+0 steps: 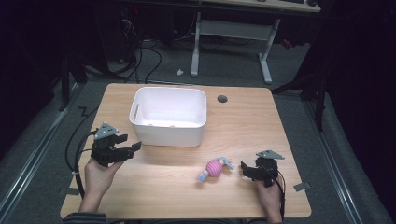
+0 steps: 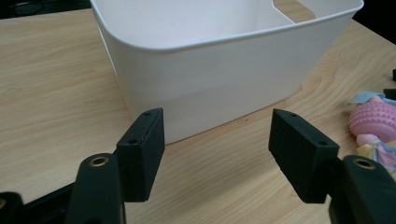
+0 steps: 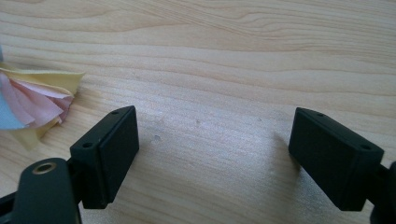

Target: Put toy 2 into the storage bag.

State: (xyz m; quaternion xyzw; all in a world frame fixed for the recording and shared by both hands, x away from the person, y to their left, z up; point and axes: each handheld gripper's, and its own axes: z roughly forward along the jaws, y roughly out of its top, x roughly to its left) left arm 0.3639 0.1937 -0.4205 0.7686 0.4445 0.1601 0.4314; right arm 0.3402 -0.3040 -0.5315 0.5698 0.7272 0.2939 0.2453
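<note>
High view – left hand-held gripper (image 1: pixel 122 148) beside tub (image 1: pixel 168 116), right hand-held gripper (image 1: pixel 248 171) near toy (image 1: pixel 215 168) – both agape, empty.

From overhead the high view faces forward across the table (image 1: pixel 243 116), while both gripper views skim its wood closely.

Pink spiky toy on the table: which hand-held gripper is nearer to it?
Right. The right hand-held gripper sits just beside the pink spiky toy; the left hand-held gripper is across the table, by the white bin.
</note>
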